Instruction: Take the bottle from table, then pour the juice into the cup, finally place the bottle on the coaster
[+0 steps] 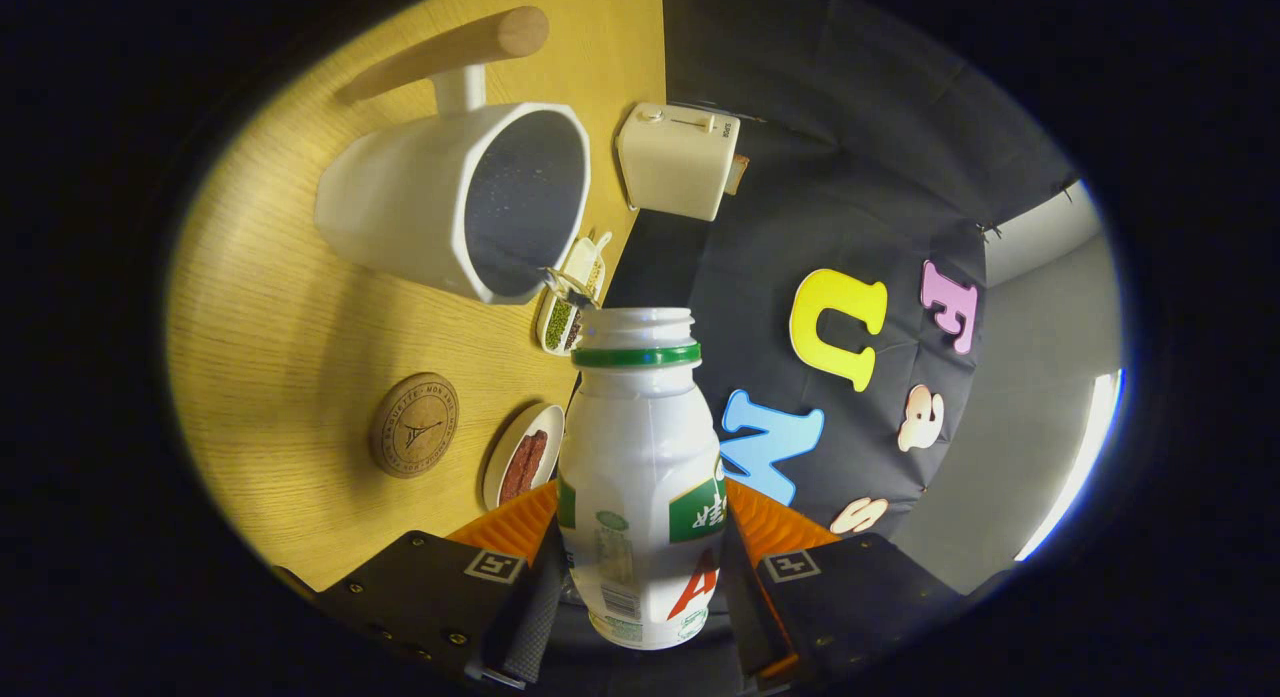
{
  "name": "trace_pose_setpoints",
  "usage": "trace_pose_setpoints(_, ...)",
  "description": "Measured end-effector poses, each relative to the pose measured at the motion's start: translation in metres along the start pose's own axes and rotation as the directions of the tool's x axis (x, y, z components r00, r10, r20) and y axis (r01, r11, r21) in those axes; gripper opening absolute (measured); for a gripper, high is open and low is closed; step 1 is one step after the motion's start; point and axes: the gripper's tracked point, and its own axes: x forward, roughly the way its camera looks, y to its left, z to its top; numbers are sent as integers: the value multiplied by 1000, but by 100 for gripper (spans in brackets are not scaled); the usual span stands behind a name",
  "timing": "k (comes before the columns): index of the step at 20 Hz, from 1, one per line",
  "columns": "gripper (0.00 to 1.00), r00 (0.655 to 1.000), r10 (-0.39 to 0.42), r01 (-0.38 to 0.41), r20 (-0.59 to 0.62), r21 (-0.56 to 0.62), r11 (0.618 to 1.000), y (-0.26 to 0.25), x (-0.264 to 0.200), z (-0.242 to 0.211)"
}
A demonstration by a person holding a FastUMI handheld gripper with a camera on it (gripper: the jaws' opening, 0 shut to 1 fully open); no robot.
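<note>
My jaws (pixel 640 567) are clamped on the white plastic bottle with the green neck ring (pixel 640 477), one finger pressing each side of its body. The bottle has no cap and its open mouth points ahead of the jaws. The whole view is rolled sideways, so I see the light wooden worktop (pixel 290 327) standing on edge. Just beyond the bottle's mouth is the white faceted cup with a wooden handle (pixel 450 202), its dark opening facing me. The round cork coaster (pixel 414 424) lies on the worktop near the jaws, well apart from the cup.
</note>
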Motion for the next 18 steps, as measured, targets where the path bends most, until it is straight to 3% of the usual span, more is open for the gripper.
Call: trace_pose_setpoints(18, 71, 1000, 0, 0, 0, -96, 995, 5, 6, 6)
